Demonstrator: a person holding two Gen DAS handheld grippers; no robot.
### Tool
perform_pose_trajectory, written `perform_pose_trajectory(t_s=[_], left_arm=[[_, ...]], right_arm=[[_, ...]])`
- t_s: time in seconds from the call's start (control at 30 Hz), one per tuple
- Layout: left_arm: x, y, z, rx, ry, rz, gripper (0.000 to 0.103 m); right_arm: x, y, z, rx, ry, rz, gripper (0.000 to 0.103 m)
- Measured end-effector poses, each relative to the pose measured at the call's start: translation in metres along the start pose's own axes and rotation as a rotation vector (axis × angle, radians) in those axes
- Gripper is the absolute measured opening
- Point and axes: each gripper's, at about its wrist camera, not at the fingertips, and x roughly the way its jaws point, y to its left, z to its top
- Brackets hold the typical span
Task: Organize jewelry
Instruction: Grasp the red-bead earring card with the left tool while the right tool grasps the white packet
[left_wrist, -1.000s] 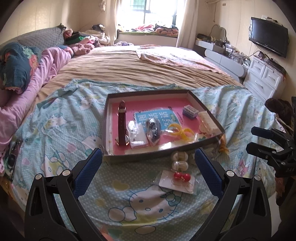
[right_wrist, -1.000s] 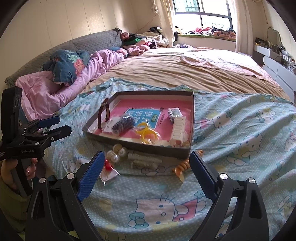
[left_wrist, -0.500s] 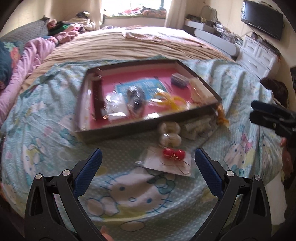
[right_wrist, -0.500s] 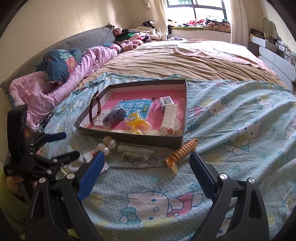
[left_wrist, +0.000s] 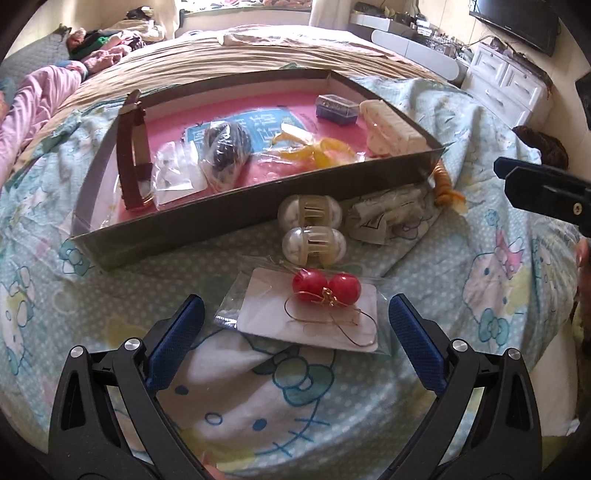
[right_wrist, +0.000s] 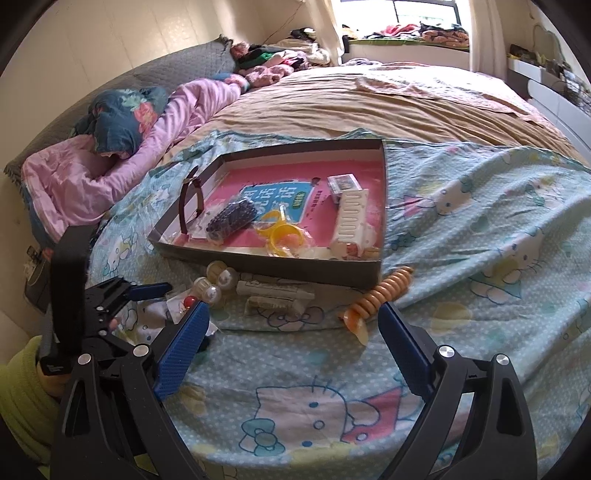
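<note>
A shallow dark box with a pink floor (left_wrist: 236, 210) (right_wrist: 280, 266) lies on the bed and holds a brown watch strap (left_wrist: 131, 147), bagged dark beads (left_wrist: 225, 147), yellow rings (left_wrist: 325, 155) and a white comb (left_wrist: 391, 125). In front of it lie red ball earrings on a bagged white card (left_wrist: 325, 291), two pearl clips (left_wrist: 314, 243) and an orange spiral hair tie (right_wrist: 384, 291). My left gripper (left_wrist: 295, 339) is open, low over the card, its fingers on either side of it. My right gripper (right_wrist: 291, 339) is open above the blanket near the hair tie.
A crumpled white wrapper (left_wrist: 388, 218) lies next to the clips. The Hello Kitty blanket (right_wrist: 480, 229) covers the bed's near end. Pink bedding (right_wrist: 110, 173) is piled at the left. White drawers (left_wrist: 506, 85) stand at the right.
My left gripper has moved forward and down toward the earring card, which now sits between its fingers. My right gripper has shifted slightly toward the box and hair tie. Both stay open.
</note>
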Motion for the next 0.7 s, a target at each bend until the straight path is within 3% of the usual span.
perform_pose_trajectory(t_s=[0.2, 0.3, 0.43, 0.7], left_arm=[[0.004, 0.005, 0.002, -0.003, -0.012, -0.004, 0.092], [0.003, 0.006, 0.002, 0.008, -0.017, 0.003, 0.082], [0.001, 0.007, 0.001, 0.012, -0.018, -0.001, 0.078], [-0.020, 0.022, 0.002, -0.028, -0.049, -0.005, 0.077]], right_arm=[[0.024, 0.012, 0.007, -0.052, 0.052, 0.003, 0.088], [0.040, 0.016, 0.011, -0.070, 0.086, -0.003, 0.084], [0.064, 0.019, 0.016, -0.086, 0.143, -0.030, 0.078], [0.100, 0.019, 0.014, -0.098, 0.223, -0.044, 0.062]])
